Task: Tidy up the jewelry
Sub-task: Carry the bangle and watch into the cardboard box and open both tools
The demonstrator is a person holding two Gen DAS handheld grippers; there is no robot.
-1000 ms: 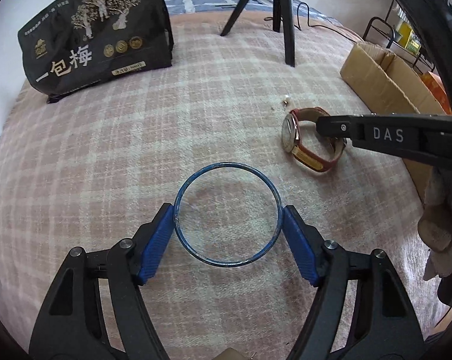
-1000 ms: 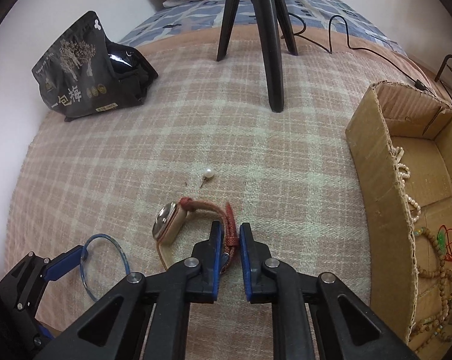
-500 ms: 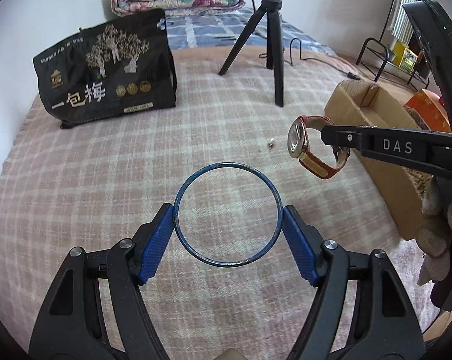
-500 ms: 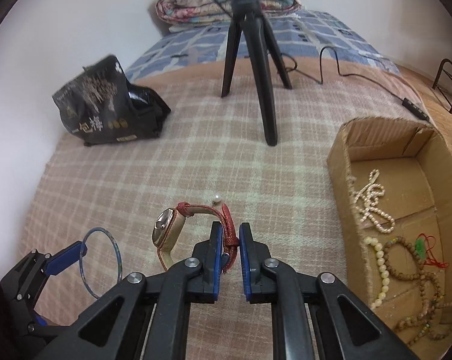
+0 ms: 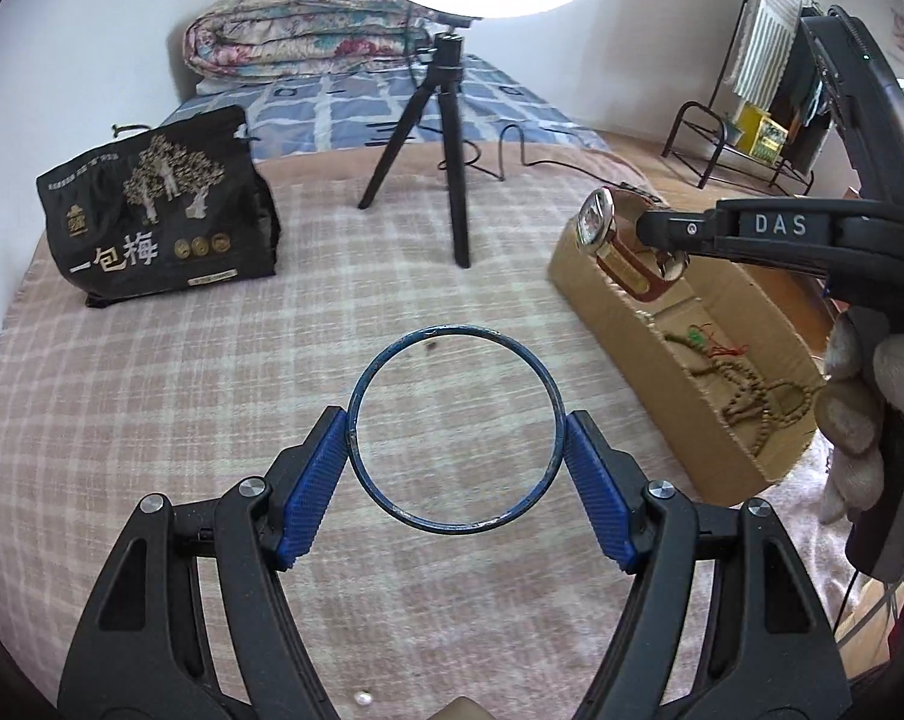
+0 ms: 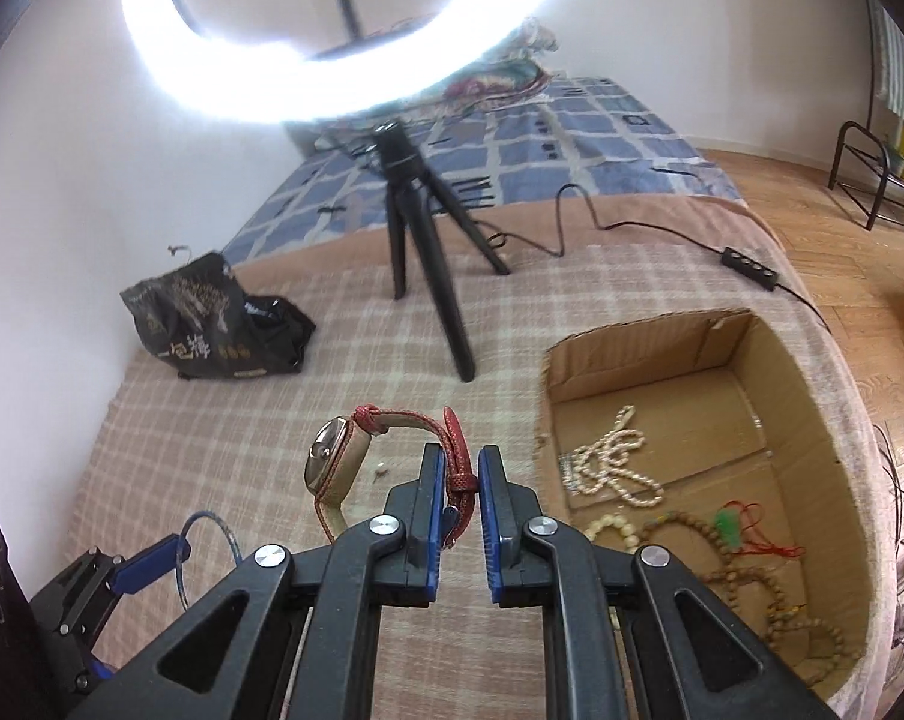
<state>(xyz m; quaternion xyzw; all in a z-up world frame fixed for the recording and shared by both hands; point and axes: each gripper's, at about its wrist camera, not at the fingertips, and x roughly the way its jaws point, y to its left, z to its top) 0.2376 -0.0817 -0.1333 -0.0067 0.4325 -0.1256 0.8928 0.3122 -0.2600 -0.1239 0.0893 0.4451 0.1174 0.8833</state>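
Note:
My left gripper [image 5: 455, 438] is shut on a thin blue bangle [image 5: 392, 360], held flat between its blue pads above the checked blanket. The bangle also shows in the right wrist view [image 6: 231, 540]. My right gripper [image 6: 455, 492] is shut on the red strap of a wristwatch [image 6: 338, 462] and holds it in the air to the left of the cardboard box [image 6: 824, 420]. In the left wrist view the watch [image 5: 599, 222] hangs over the box's far end [image 5: 632, 324]. The box holds a pearl necklace [image 6: 611, 462] and brown bead strings [image 6: 752, 576].
A ring light on a black tripod [image 5: 452, 168] stands mid-bed, its cable [image 6: 644, 228] trailing right. A black snack bag [image 5: 158, 210] sits at the left. A small pearl earring [image 6: 381, 470] lies on the blanket; another pearl [image 5: 365, 698] lies near my left gripper.
Both grippers have risen from the blanket. The right one lifted the watch and carried it right, toward the box. The left still holds the bangle.

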